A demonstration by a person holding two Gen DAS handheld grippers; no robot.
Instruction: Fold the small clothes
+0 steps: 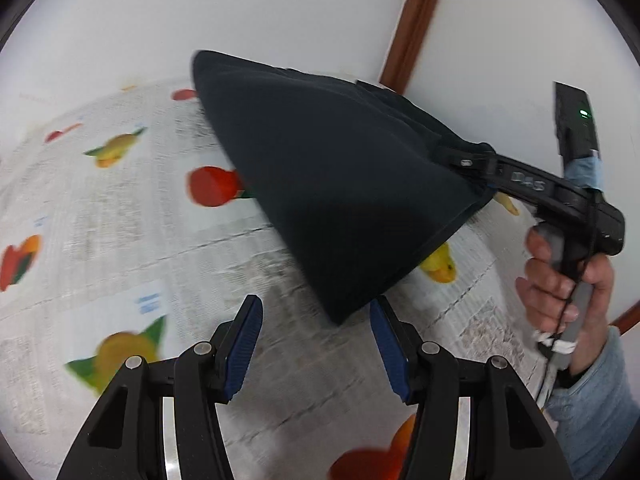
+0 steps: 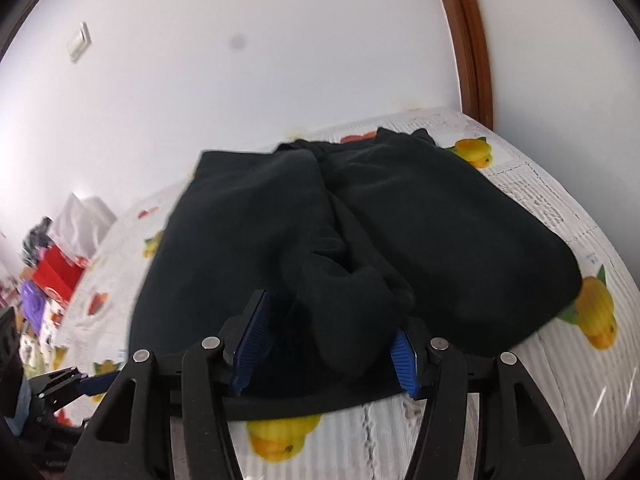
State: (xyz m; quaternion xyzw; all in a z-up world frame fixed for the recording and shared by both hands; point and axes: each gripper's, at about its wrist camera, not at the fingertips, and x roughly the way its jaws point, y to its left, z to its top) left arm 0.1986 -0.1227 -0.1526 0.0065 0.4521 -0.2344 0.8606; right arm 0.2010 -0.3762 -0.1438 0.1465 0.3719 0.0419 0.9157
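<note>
Black fleece shorts on counter: soft, light, floppy; grab hem corners. Right hand-held gripper released, fabric between jaws; left hand-held gripper open, empty.

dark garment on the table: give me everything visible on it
The dark garment looks like soft, matte, near-black knit, possibly small trousers or shorts, with a hemmed edge. It lies folded over itself on the fruit-print tablecloth, a thick crease running down its middle. The right gripper has its jaws apart around the near bunched fold; whether they touch is unclear. The left gripper stands open, just short of its corner.
</note>
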